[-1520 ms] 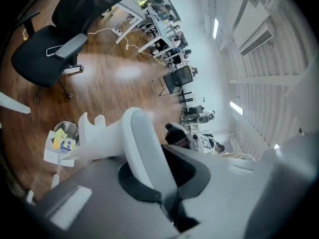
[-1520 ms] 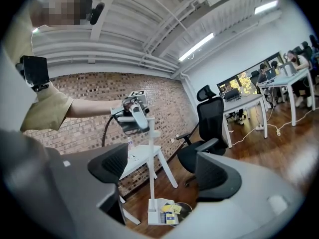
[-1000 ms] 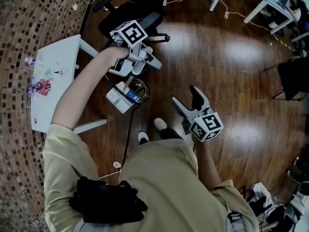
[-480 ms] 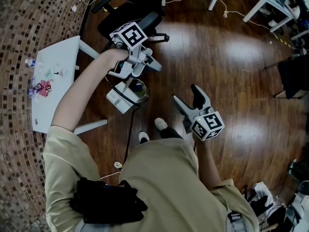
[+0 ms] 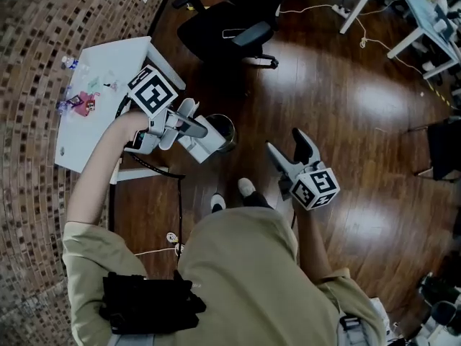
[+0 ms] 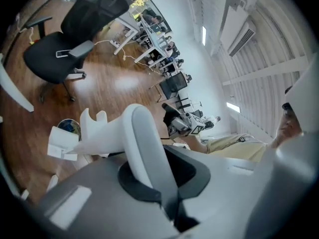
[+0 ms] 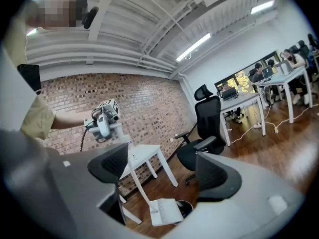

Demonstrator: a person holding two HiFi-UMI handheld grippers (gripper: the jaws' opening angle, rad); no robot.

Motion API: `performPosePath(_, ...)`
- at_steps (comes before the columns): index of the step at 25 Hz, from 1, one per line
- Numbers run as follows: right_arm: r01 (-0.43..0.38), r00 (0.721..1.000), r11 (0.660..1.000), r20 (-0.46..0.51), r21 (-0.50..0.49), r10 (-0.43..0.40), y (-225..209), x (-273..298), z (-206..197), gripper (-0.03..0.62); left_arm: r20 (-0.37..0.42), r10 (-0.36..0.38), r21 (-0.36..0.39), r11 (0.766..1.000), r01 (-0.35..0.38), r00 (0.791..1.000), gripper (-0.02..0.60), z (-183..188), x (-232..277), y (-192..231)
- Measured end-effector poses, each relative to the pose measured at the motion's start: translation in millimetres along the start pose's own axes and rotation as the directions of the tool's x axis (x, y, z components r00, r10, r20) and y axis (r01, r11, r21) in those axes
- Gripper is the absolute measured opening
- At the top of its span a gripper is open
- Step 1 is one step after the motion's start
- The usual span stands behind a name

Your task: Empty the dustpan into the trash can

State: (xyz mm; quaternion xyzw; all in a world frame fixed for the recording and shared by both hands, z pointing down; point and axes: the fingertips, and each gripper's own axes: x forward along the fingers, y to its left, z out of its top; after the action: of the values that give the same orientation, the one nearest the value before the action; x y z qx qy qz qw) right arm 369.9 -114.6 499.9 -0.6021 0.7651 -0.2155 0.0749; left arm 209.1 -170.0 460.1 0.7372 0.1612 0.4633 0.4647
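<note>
My left gripper (image 5: 193,125) is shut on the long white handle of the dustpan (image 5: 203,144). The white pan hangs low at the left rim of the dark round trash can (image 5: 225,131); whether they touch I cannot tell. In the left gripper view the handle (image 6: 142,143) runs out from the closed jaws toward the pan (image 6: 62,144) and the can (image 6: 68,127). My right gripper (image 5: 286,144) stands open and empty to the right of the can. The right gripper view shows the pan (image 7: 164,211) in front of the can (image 7: 185,207), below the left gripper (image 7: 102,121).
A white table (image 5: 94,132) with small items stands at the left by the brick floor. A black office chair (image 5: 227,24) is beyond the can. The person's shoes (image 5: 230,195) and a cable lie near the can. Desks stand far right.
My left gripper has swung to the left and nearer to me, still shut on the handle, and the pan stays by the can. The right gripper has kept its place.
</note>
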Motion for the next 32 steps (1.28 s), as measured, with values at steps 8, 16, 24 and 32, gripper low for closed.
performPosePath(8, -0.131, 0.990, 0.991, -0.049, -0.032, 0.130, 62, 40, -9, 0.414, 0.098, 0.261, -0.095, 0.963, -0.252, 0.961, 0.026, -108, -67, 44)
performPosePath(16, -0.237, 0.968, 0.970, -0.101, -0.055, 0.230, 120, 64, -21, 0.405, 0.145, 0.576, -0.134, 0.817, -0.561, 0.805, 0.001, -191, -112, 80)
performPosePath(24, -0.307, 0.946, 0.948, -0.136, -0.079, 0.295, 172, 83, -32, 0.402, 0.220, 0.730, -0.129, 0.679, -0.723, 0.647, 0.001, -248, -141, 75)
performPosePath(32, -0.356, 0.921, 0.931, -0.195, -0.080, 0.336, 214, 98, -56, 0.402, 0.259, 0.759, -0.261, 0.650, -0.714, 0.597, 0.001, -320, -155, 78)
